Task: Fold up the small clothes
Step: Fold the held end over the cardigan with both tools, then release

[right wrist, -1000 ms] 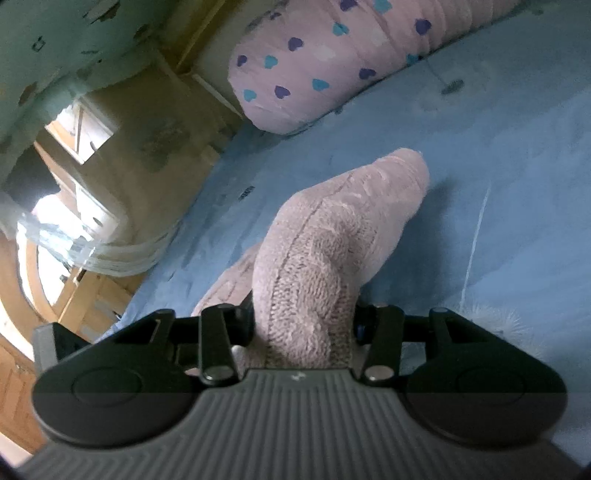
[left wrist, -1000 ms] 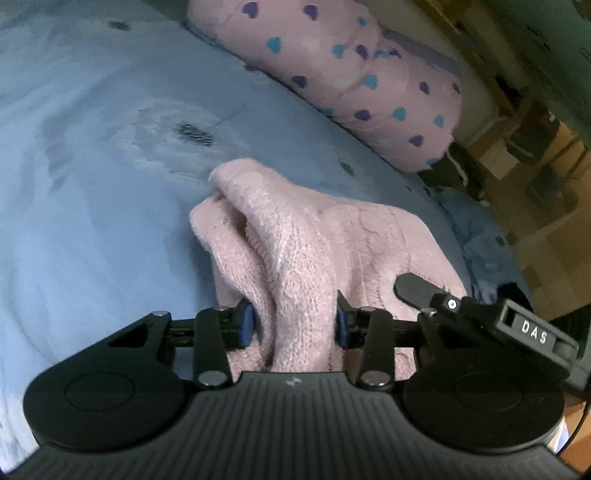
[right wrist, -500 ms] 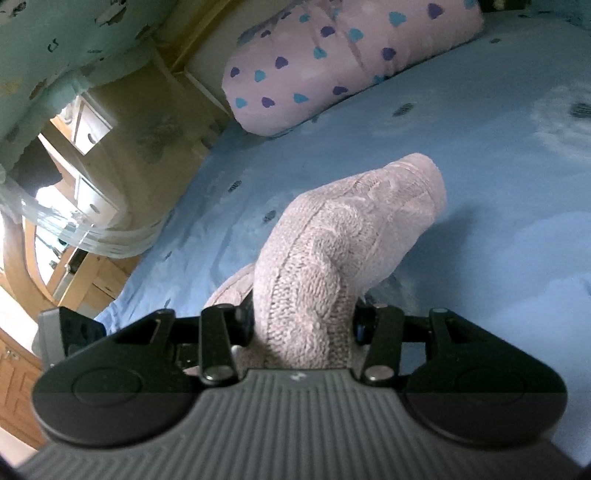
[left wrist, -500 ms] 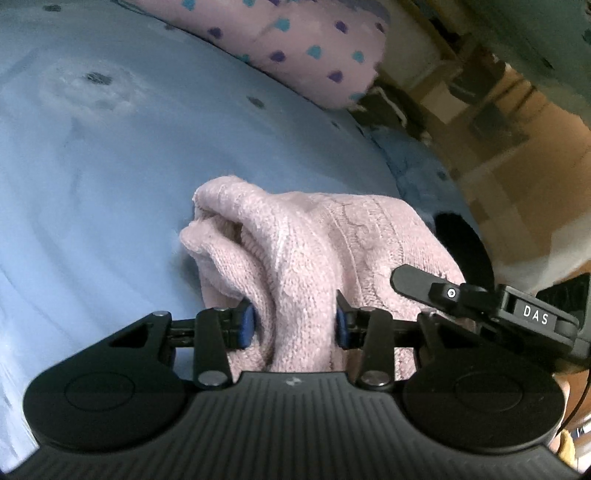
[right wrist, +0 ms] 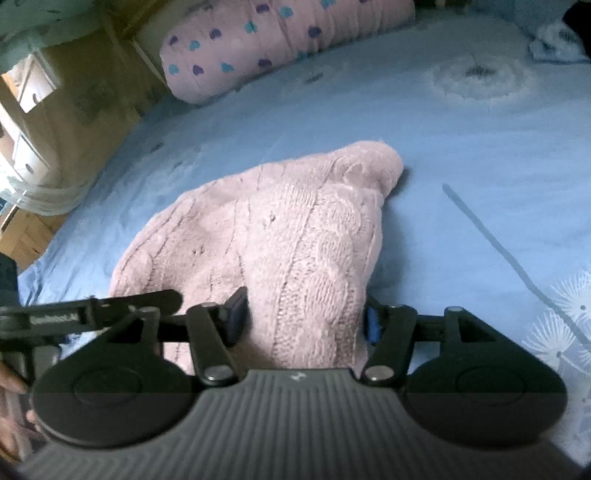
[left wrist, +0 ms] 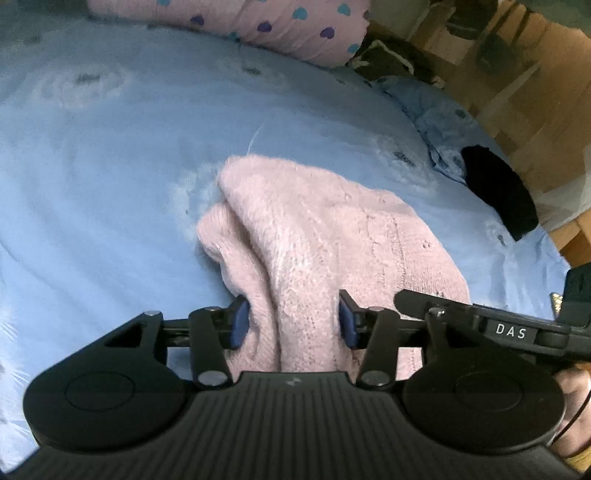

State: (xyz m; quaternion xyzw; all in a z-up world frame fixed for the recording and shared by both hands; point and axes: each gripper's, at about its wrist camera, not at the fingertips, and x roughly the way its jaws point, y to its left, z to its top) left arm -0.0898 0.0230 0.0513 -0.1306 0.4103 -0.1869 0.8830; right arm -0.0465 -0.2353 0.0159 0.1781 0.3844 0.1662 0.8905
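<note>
A pink cable-knit sweater [left wrist: 325,229] lies folded over on the blue bedsheet [left wrist: 110,184]. My left gripper [left wrist: 293,323] straddles a raised fold at the sweater's near edge. Its jaws are opening, and the blue pads [left wrist: 239,323] stand beside the knit without squeezing it. In the right wrist view the same sweater [right wrist: 280,221] spreads out ahead of my right gripper [right wrist: 303,321]. Those jaws are opening too, with a thick fold between them. The two grippers sit side by side; the right one's finger [left wrist: 480,325] shows at the left view's edge.
A pink pillow with heart prints [left wrist: 280,26] lies along the far side of the bed. A black garment [left wrist: 498,192] sits at the bed's right edge, with wooden floor beyond. White drawers [right wrist: 26,122] stand past the left edge.
Both grippers swept across the bed with the sweater. It hung bunched from the jaws before and now rests flatter on the sheet. Both pairs of jaws stand wider.
</note>
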